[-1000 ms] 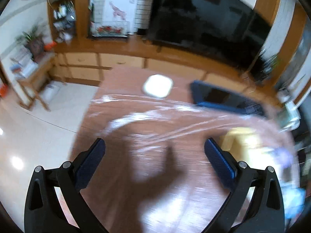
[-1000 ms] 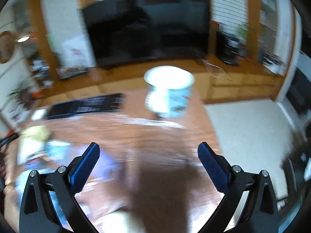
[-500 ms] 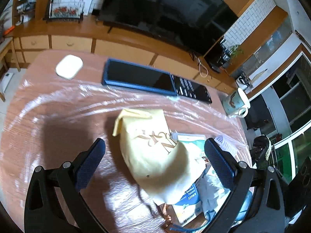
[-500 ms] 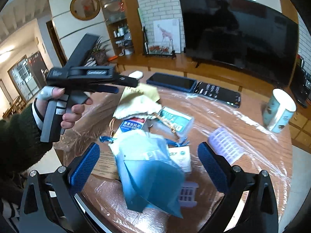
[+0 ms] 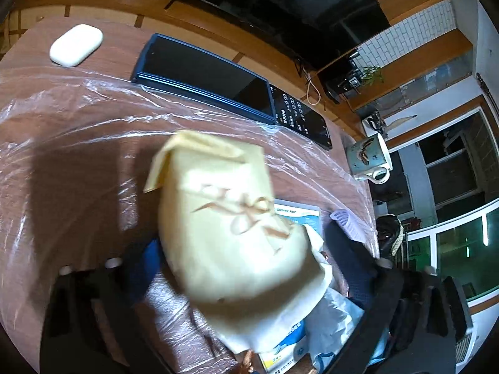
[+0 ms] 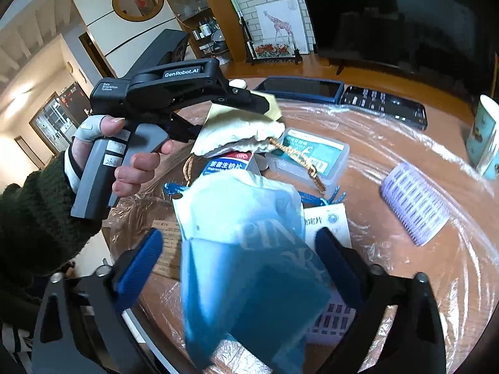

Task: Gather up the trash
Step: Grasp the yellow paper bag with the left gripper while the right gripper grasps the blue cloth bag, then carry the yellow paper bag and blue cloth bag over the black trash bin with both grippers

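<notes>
A cream cloth pouch [image 5: 230, 233] with gold lettering lies on the trash pile, between the fingers of my left gripper [image 5: 246, 258]. Those jaws are closing and stand just off the pouch's sides. In the right wrist view, a hand holds the left gripper [image 6: 237, 118] over the same cream pouch [image 6: 240, 131]. A translucent blue bag [image 6: 249, 249] sits between the fingers of my right gripper [image 6: 238, 260]. These jaws are closing too, and a gap still shows at the left pad. A gold cord [image 6: 299, 159] trails from the pouch.
Clear plastic film [image 5: 78, 118] covers the round wooden table [image 5: 28, 62]. On it lie a dark tablet [image 5: 202, 74], a remote [image 5: 299, 118], a white case [image 5: 76, 45], a mug [image 5: 369, 159], a lilac hair roller [image 6: 414, 202], a teal-labelled box [image 6: 312, 155] and paper cards [image 6: 327, 224].
Both grippers swung from the room down onto the trash pile and came close. Both pairs of jaws have narrowed, the left around the cream pouch, the right around the blue bag.
</notes>
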